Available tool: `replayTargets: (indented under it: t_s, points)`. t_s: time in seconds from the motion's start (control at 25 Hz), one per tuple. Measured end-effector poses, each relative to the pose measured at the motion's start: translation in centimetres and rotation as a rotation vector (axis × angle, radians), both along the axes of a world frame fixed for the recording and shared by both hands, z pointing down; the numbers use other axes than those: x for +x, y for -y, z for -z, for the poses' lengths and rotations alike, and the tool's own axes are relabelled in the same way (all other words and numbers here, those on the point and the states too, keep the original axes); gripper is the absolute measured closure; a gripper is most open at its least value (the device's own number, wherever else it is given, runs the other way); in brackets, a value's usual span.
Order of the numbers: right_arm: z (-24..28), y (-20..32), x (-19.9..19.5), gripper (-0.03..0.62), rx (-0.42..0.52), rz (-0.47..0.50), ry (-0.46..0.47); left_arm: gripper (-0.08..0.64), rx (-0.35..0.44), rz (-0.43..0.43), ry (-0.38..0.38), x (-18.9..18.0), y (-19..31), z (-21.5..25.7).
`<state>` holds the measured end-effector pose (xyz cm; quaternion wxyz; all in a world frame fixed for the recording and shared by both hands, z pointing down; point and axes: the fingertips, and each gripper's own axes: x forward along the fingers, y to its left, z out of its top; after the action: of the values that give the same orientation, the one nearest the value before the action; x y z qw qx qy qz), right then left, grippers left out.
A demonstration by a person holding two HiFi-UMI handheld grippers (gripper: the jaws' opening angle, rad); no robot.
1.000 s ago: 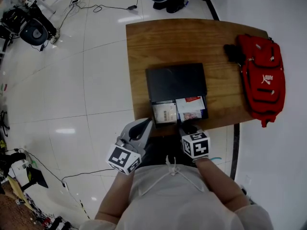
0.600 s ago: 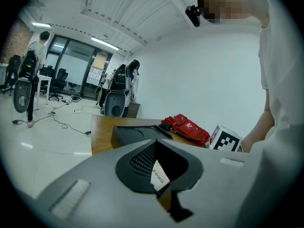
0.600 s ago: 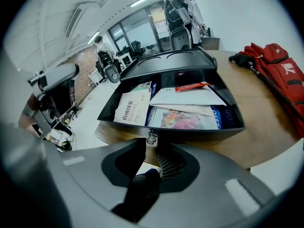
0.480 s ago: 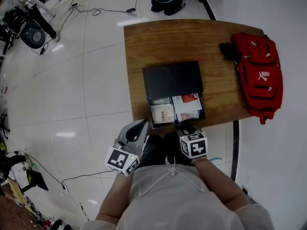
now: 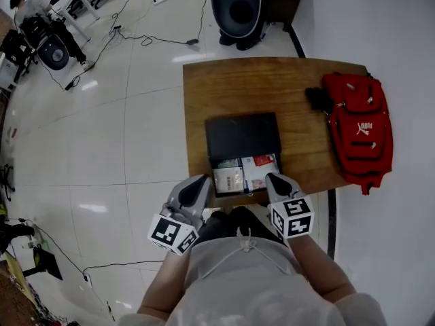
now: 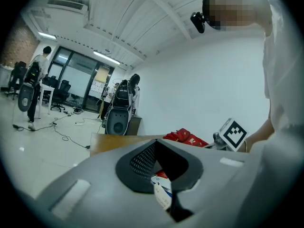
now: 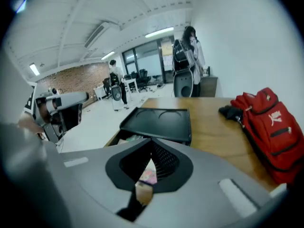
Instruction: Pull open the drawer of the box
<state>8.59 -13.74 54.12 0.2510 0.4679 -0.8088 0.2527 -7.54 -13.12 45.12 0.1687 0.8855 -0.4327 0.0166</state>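
A flat black box (image 5: 242, 136) lies on the wooden table (image 5: 231, 87). Its drawer (image 5: 238, 175) stands pulled out toward me, showing packets and cards inside. In the right gripper view the box (image 7: 156, 122) lies just ahead, and the open drawer (image 7: 124, 138) shows under its lid. My right gripper (image 5: 274, 179) is at the drawer's front right corner, clear of it, shut on nothing; its closed tips (image 7: 152, 142) meet. My left gripper (image 5: 200, 183) hangs off the table's near edge, left of the drawer. It too is shut (image 6: 156, 142) and holds nothing.
A red backpack (image 5: 358, 131) with a black item (image 5: 318, 99) beside it lies on the table's right side. A grey chair-like unit (image 5: 238, 9) stands beyond the far edge. Cables run over the white floor (image 5: 122, 114). My body is at the near edge.
The right gripper has let go of the drawer front, shut its jaws and shifted slightly right. The drawer stays pulled out. The head view has swung farther forward.
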Motion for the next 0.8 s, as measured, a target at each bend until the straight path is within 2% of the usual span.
replayTargets:
  t_s: [0.16,0.44,0.8]
  points:
    - [4.6,2.6,1.1,0.588,0.148,-0.015,0.044,0.554,0.042,0.020,0.010,-0.1,0.9,1.5]
    - [9.8,2.9,1.1,0.588,0.384,0.062,0.132,0.554,0.091,0.036,0.013,1.2,1.2,3.0]
    - [14.7,0.1,0.5,0.586,0.558,0.073,0.180,0.554,0.115,0.015,-0.003,2.1,-1.6,4.3]
